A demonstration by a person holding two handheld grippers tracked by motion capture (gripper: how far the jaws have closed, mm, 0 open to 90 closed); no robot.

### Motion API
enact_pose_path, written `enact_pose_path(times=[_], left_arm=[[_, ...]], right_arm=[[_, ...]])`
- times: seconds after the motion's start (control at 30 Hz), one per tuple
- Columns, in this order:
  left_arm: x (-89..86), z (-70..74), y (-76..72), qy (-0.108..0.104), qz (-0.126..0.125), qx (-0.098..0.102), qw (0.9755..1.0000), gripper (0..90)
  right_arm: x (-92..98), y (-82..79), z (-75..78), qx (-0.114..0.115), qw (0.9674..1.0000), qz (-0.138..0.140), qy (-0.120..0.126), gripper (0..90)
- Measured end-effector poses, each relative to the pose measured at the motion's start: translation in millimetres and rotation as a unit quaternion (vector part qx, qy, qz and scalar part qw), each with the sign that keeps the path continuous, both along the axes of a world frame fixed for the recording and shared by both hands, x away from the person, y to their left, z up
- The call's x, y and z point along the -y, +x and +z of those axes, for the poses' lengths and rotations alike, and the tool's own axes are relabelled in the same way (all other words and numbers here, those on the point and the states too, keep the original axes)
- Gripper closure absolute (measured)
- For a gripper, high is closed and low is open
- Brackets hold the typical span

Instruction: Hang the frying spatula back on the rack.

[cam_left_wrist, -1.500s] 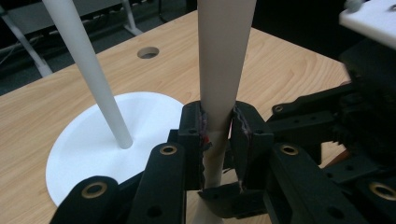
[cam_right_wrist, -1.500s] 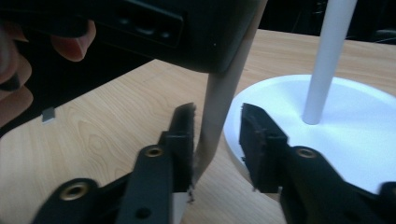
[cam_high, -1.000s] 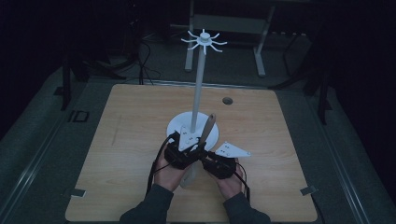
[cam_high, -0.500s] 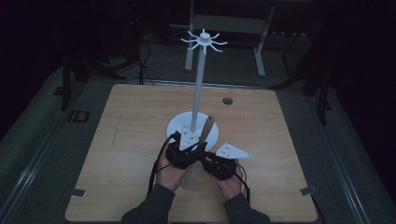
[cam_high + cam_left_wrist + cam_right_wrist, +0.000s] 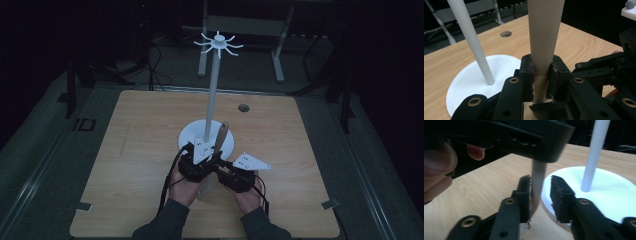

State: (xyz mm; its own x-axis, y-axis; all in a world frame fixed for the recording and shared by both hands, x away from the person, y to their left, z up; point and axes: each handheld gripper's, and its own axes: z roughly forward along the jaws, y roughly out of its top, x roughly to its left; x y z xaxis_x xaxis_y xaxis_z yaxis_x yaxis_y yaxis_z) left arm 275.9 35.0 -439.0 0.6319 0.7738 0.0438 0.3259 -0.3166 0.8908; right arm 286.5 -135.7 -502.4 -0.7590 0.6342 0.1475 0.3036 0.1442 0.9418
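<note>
Clamping the beige tapered stick (image 5: pixel 545 37) upright near the surface's front edge, beside the white stand's base (image 5: pixel 187 136), the left gripper (image 5: pixel 542 72) is holding alone as the right gripper's (image 5: pixel 540 195) fingers are just opening, suggesting a handover.

Right gripper (image 5: pixel 540 192): jaws have just been opening, now parted around the beige strip (image 5: pixel 537 185), a gap showing on one side; the strip stands between them.
</note>
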Motion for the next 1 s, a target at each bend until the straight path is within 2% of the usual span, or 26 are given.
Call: enact_pose_path(times=[0.1, 0.23, 0.33, 0.53, 0.73, 1.0], left_arm=[[-0.3, -0.4, -0.7, -0.003, 0.003, 0.003, 1.0000, 75.3], [-1.2, 0.6, -2.4, -0.009, 0.012, 0.009, 0.9998, 75.4], [-3.3, 2.5, -3.1, -0.015, 0.018, 0.013, 0.9996, 75.4], [-4.7, 5.2, -3.3, -0.022, 0.028, 0.018, 0.9992, 75.3], [-4.4, 8.6, -3.5, -0.025, 0.029, 0.021, 0.9990, 75.3], [-6.2, 13.2, -2.7, -0.032, 0.037, 0.029, 0.9984, 75.4]], right_arm=[[6.2, 0.3, 0.1, -0.007, 1.0000, -0.004, 0.000, 57.5], [15.4, -3.5, -1.1, -0.006, 0.9999, -0.008, -0.009, 52.9], [27.4, -5.2, -5.5, -0.008, 0.9997, -0.023, -0.009, 52.3], [54.9, -4.5, -16.4, -0.018, 0.9978, -0.059, -0.025, 51.5], [80.8, -3.9, -22.4, -0.021, 0.9945, -0.095, -0.038, 51.5], [100.7, 0.7, -21.1, -0.021, 0.9874, -0.148, -0.052, 51.3]])
